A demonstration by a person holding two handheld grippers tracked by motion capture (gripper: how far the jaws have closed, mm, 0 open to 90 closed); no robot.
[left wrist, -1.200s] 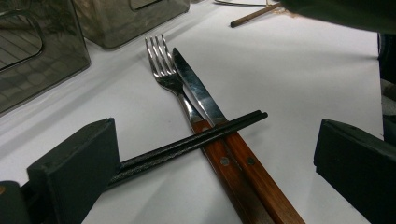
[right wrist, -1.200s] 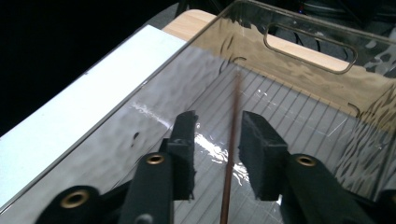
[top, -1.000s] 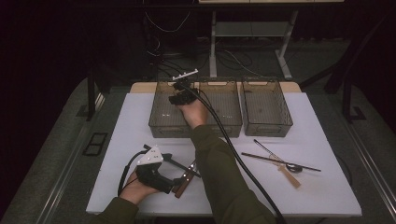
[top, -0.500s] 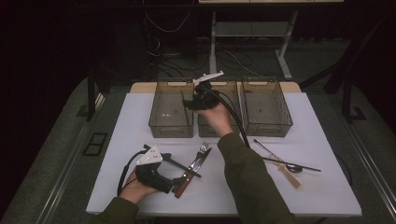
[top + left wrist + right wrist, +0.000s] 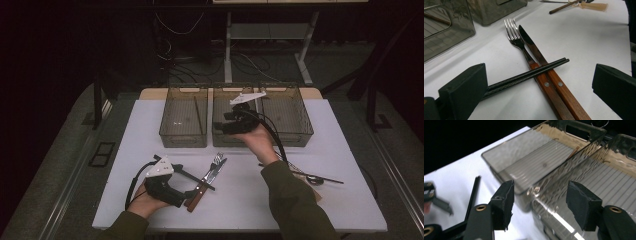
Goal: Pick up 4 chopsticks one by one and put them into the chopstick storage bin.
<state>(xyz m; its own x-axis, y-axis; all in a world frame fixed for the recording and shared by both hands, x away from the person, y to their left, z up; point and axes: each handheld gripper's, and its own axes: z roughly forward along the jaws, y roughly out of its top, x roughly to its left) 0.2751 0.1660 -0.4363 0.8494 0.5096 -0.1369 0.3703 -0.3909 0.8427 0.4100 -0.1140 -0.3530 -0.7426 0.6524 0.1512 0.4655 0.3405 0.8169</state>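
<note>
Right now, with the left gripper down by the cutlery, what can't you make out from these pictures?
- Chopsticks: left gripper view, near ends hidden behind the gripper's jaw; a grip cannot be told.
- Knife and fork: handle ends cut off by the bottom edge.
- Utensils by the right sleeve: high view, too small and dim to identify.
- Middle bin: high view, floor partly covered by the right gripper.

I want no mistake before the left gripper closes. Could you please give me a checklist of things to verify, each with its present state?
1. Left gripper jaws open: ok.
2. Chopsticks between the jaws, not yet pinched: ok.
3. Chopsticks free of other cutlery: not ok, they lie across the fork and knife handles.
4. Right gripper empty: ok, its jaws have just been opening.
5. Right gripper away from the pickup: ok, above the middle bin.
</note>
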